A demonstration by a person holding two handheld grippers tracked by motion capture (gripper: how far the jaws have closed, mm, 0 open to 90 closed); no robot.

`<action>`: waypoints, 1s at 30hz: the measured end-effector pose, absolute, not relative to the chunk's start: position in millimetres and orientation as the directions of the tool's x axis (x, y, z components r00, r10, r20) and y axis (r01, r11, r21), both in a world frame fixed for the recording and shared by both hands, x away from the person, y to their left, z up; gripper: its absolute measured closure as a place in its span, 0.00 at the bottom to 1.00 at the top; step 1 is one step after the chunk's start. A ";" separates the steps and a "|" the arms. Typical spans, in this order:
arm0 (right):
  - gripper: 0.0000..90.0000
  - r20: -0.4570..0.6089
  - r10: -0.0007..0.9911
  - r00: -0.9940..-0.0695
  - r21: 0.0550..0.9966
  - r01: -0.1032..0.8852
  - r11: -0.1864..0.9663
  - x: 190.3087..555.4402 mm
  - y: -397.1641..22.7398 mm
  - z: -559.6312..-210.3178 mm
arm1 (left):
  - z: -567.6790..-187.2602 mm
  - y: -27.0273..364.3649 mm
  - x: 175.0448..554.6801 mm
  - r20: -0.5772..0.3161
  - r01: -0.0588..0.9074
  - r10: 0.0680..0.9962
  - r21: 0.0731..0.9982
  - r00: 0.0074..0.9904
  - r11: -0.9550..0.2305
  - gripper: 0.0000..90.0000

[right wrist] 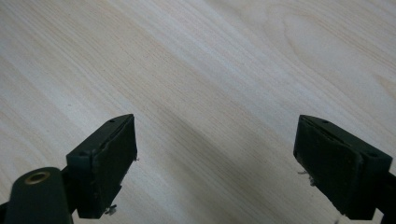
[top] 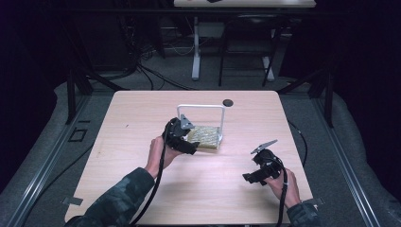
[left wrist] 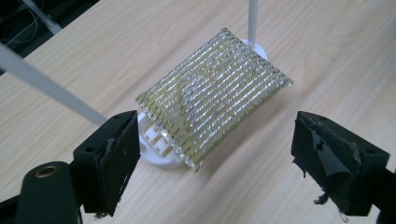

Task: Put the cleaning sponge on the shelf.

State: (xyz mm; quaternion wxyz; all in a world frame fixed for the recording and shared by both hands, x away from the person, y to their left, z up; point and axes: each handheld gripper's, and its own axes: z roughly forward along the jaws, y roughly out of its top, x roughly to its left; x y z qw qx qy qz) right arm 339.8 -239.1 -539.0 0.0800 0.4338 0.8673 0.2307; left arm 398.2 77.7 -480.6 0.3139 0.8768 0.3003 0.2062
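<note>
- Left gripper [left wrist: 205, 158]: jaws spread wide, nothing between them. The pad on its right-hand jaw is frayed, with loose black tape hanging off; the other pad looks worn at the lower edge.
- In the left gripper view a woven pad [left wrist: 212, 93] lies just ahead of the open jaws, apart from both. It is rectangular, with gold and silver glittering rows.
- Woven pad position: its near-left corner rests on the round white foot [left wrist: 154, 151] of a white wire stand [top: 201, 107], so that end sits raised and the rest slopes to the table. The far end lies beside the stand's second foot [left wrist: 254, 46].
- High view: the left gripper [top: 187, 137] sits at table centre, right at the left edge of the pad [top: 206, 137], under the arch of the stand.
- Handling, judged: looks light, thin and flexible, more like a scrubbing cloth or sponge face than a rigid plate. Likely to sag if held by one corner. The metallic weave should give fair friction, not slippery; not fragile.
- Where to grip, judged: the raised near edge over the foot offers clearance for one jaw underneath. A pinch across the thickness there seems best; the flat far end gives no gap.
- Risk, judged: the stand is light-looking and may drag along if the pad catches its foot.
- Right gripper [right wrist: 215, 158]: jaws also wide apart and empty, over bare wooden table [right wrist: 210, 70].
- High view: right gripper [top: 265, 168] rests near the right front of the table [top: 142, 123], well apart from pad and stand.
</note>
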 end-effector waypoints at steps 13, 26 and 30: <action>0.14 0.062 0.789 -0.612 0.472 0.714 0.517 339.7 -237.7 -540.2 | -476.9 113.5 383.0 0.148 0.445 0.678 0.651 0.720 -0.615 0.05; 0.14 0.061 0.790 -0.610 0.468 0.716 0.517 339.4 -237.3 -539.8 | -480.8 147.9 369.6 0.127 0.496 0.709 0.628 0.694 -0.599 0.00; 0.14 0.060 0.791 -0.609 0.472 0.715 0.516 339.4 -236.3 -540.2 | -483.8 159.5 360.9 0.114 0.513 0.723 0.631 0.681 -0.582 0.00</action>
